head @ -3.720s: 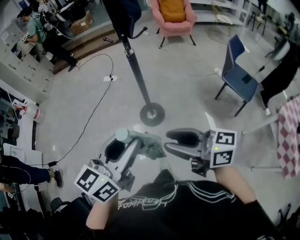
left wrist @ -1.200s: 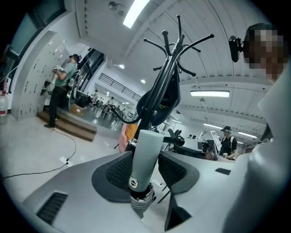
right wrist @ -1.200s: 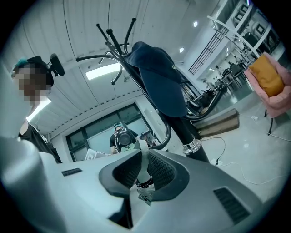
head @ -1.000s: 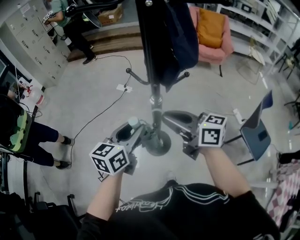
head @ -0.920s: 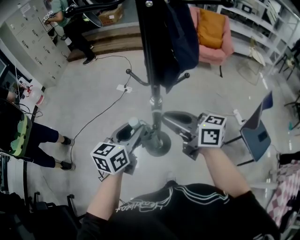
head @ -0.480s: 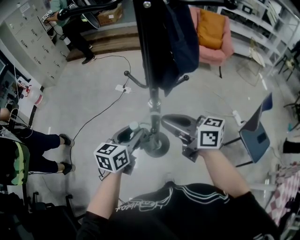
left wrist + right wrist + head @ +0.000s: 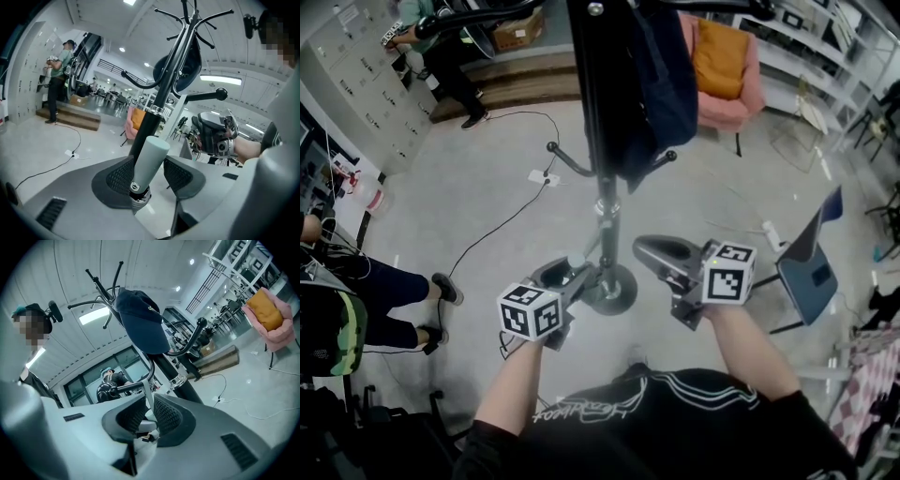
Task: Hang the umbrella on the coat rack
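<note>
Left gripper [image 7: 151, 177] clamped on umbrella handle [image 7: 149, 157], long axis aimed up along coat rack pole [image 7: 159, 101]. Right gripper [image 7: 149, 417] pinches wrist strap [image 7: 147, 389] just beside lower hook [image 7: 130, 386]; right nearer.

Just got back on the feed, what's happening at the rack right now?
A person stands at the coat rack with a gripper in each hand. The left gripper is shut on the pale green umbrella handle, close to the pole. The right gripper pinches the umbrella's thin strap, holding it up beside a lower hook. I cannot tell whether the strap is over the hook yet. A dark cap hangs higher up.
</note>
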